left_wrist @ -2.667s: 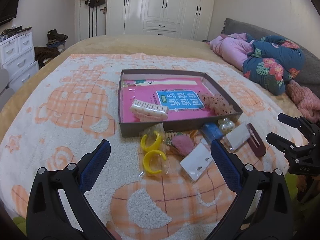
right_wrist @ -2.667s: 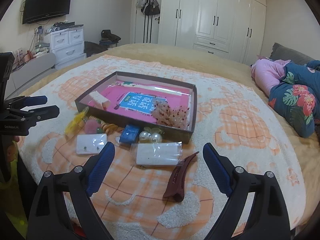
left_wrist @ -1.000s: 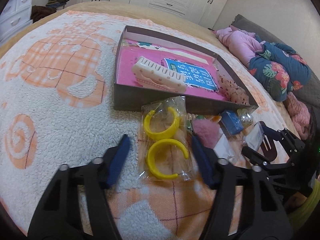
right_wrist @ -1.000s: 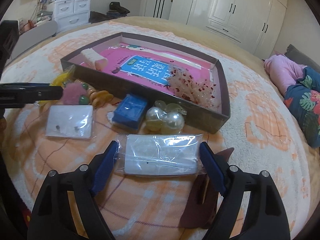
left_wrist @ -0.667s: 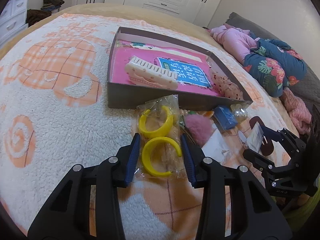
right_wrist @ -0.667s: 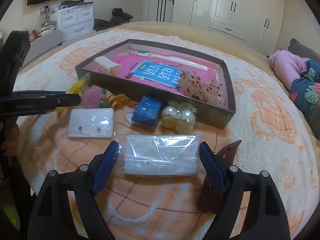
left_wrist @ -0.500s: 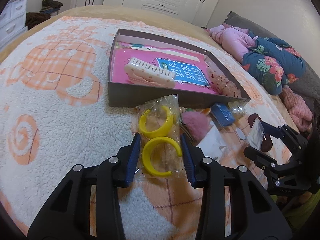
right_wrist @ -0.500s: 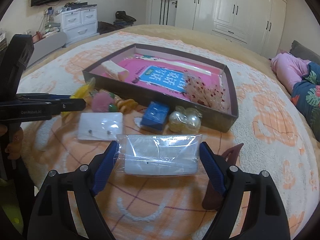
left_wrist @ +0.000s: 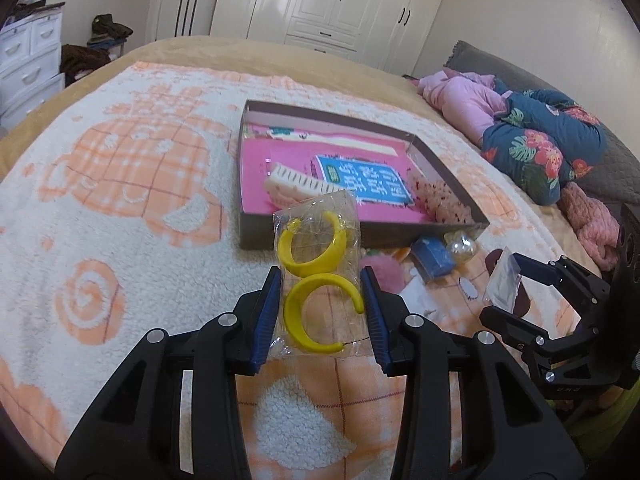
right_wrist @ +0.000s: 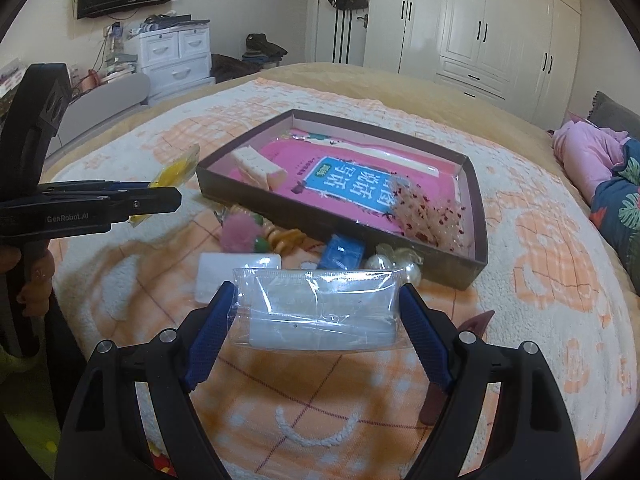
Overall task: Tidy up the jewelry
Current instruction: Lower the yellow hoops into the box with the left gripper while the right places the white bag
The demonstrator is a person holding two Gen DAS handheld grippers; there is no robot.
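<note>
My left gripper [left_wrist: 320, 312] is shut on a clear bag with two yellow hoop earrings [left_wrist: 316, 276] and holds it above the blanket, in front of the brown tray [left_wrist: 448, 172]. My right gripper [right_wrist: 318, 320] is shut on a clear bag with a white card [right_wrist: 320, 312], lifted in front of the tray [right_wrist: 478, 216]. The tray holds a pink booklet [right_wrist: 344, 184], a cream hair clip [left_wrist: 296, 184] and a speckled hair piece [right_wrist: 428, 216]. The left gripper with its yellow bag shows at the left of the right wrist view [right_wrist: 160, 198].
Loose items lie in front of the tray: a pink pompom [right_wrist: 236, 232], a blue box [right_wrist: 342, 252], pearl pieces [right_wrist: 396, 264], a white card [right_wrist: 224, 268] and a maroon clip [right_wrist: 476, 320]. Folded clothes [left_wrist: 536, 144] lie at the bed's right. Drawers [right_wrist: 176, 56] stand left.
Both grippers closed on their bags and lifted them off the blanket. The left one has risen with the yellow earrings toward the tray; the right one has risen with the white card bag.
</note>
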